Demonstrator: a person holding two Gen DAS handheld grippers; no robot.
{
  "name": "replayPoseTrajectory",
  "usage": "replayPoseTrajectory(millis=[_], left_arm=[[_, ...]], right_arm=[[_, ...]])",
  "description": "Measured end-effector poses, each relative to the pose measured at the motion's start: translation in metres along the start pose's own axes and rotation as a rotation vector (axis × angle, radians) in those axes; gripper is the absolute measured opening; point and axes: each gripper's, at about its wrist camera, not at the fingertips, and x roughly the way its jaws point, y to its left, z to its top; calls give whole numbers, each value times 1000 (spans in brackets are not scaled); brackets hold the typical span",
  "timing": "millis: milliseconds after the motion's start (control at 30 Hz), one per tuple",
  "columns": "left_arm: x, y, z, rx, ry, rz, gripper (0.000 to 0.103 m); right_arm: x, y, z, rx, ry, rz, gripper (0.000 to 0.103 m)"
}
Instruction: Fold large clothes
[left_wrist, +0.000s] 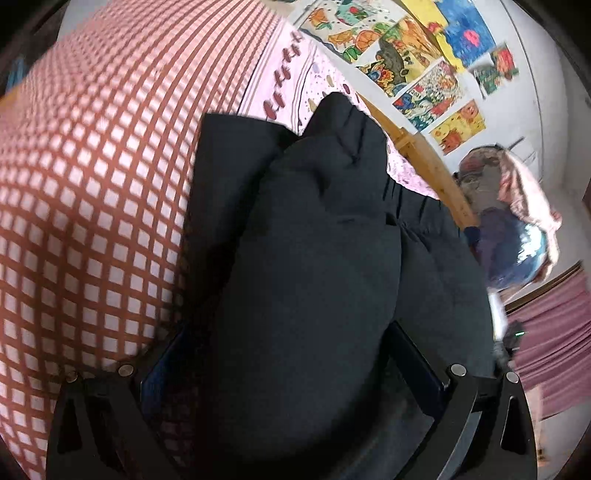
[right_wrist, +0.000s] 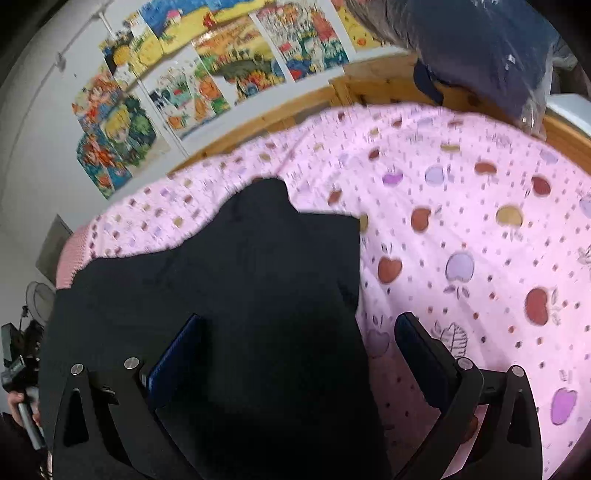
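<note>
A large black garment (left_wrist: 314, 258) lies bunched on a bed, part on a red-and-white checked cover (left_wrist: 92, 184) and part on a pink apple-print sheet (right_wrist: 461, 221). My left gripper (left_wrist: 288, 354) is open, its jaws wide apart, with a thick fold of the black cloth bulging up between them. My right gripper (right_wrist: 299, 343) is open over the garment's (right_wrist: 240, 295) right edge; its left finger (right_wrist: 177, 354) rests over black cloth and its right finger (right_wrist: 421, 350) over the pink sheet. The cloth is dark and its shape is hard to read.
A wooden bed frame (right_wrist: 388, 85) runs along the far side, under a white wall with colourful pictures (right_wrist: 229, 62). A dark bundle in clear plastic (right_wrist: 498, 48) sits at the bed's far right corner. A pink curtain (left_wrist: 554, 332) hangs at the right.
</note>
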Motion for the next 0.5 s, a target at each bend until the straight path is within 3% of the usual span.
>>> replayPoseTrajectory(millis=[100, 233, 500], left_arm=[[1, 1, -8, 20, -10, -25, 103], [1, 3, -19, 59, -37, -58, 103], [0, 16, -30, 65, -69, -189, 103]], right_arm=[[20, -9, -6, 25, 69, 59, 102], [33, -17, -12, 65, 82, 128, 102], [48, 6, -24, -26, 116, 277, 102]])
